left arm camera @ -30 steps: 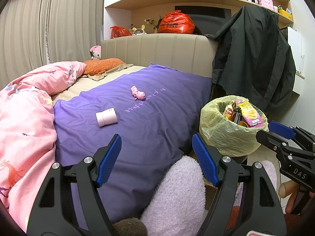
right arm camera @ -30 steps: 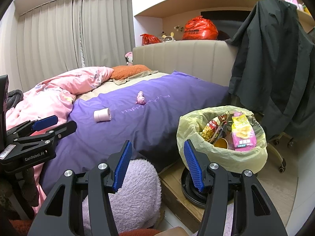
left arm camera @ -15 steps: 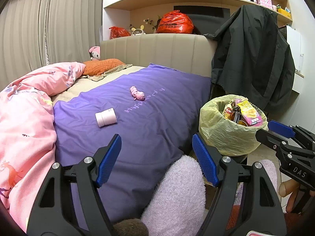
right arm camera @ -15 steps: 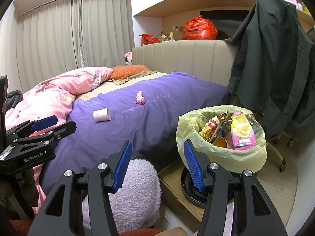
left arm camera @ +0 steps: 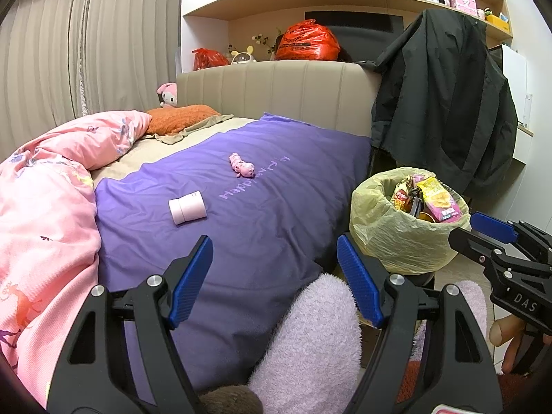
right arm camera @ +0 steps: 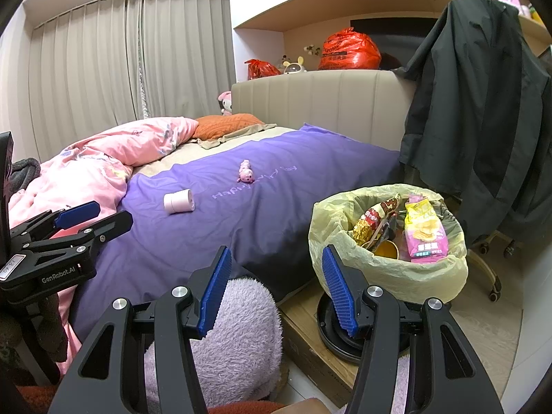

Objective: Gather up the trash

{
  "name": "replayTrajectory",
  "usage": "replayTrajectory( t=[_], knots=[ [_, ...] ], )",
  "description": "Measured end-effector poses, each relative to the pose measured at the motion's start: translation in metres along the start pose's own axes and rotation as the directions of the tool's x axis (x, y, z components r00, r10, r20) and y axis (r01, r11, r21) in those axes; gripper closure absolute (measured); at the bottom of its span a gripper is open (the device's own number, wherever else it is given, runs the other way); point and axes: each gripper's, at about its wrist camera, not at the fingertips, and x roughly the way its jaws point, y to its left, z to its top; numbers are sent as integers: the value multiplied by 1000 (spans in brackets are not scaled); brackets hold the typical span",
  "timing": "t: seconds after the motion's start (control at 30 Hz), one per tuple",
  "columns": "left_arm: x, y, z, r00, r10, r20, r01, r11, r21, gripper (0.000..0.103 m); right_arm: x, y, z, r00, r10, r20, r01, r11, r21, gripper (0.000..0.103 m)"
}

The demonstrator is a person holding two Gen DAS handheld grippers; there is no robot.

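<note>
A trash bin lined with a yellow bag (left arm camera: 396, 238) (right arm camera: 386, 272) stands on the floor beside the bed, full of snack wrappers (right arm camera: 426, 231). A pink cylindrical jar (left arm camera: 188, 207) (right arm camera: 178, 201) lies on its side on the purple blanket (left arm camera: 262, 214). A small pink toy (left arm camera: 242, 165) (right arm camera: 245, 171) lies farther back. My left gripper (left arm camera: 274, 272) is open and empty above the bed's near edge; it also shows in the right wrist view (right arm camera: 93, 217). My right gripper (right arm camera: 274, 286) is open and empty, left of the bin; it also shows in the left wrist view (left arm camera: 483, 231).
A pink duvet (left arm camera: 48, 207) is piled on the bed's left. A fluffy lilac cushion (right arm camera: 238, 338) sits below the grippers. A dark jacket (left arm camera: 445, 103) hangs over a chair behind the bin. Red bags (left arm camera: 307, 41) sit on the headboard shelf. A wooden step (right arm camera: 310, 331) holds the bin.
Both views have shifted only slightly; the grippers stay open and empty and nothing on the bed has moved.
</note>
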Motion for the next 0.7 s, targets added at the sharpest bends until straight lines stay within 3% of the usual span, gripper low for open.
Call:
replayTrajectory(
  t=[0.7],
  knots=[
    [4, 10, 4, 1000, 15, -18, -15, 1000, 22, 32, 7, 3, 0, 1000, -9, -19, 8, 1000, -27, 51]
  ],
)
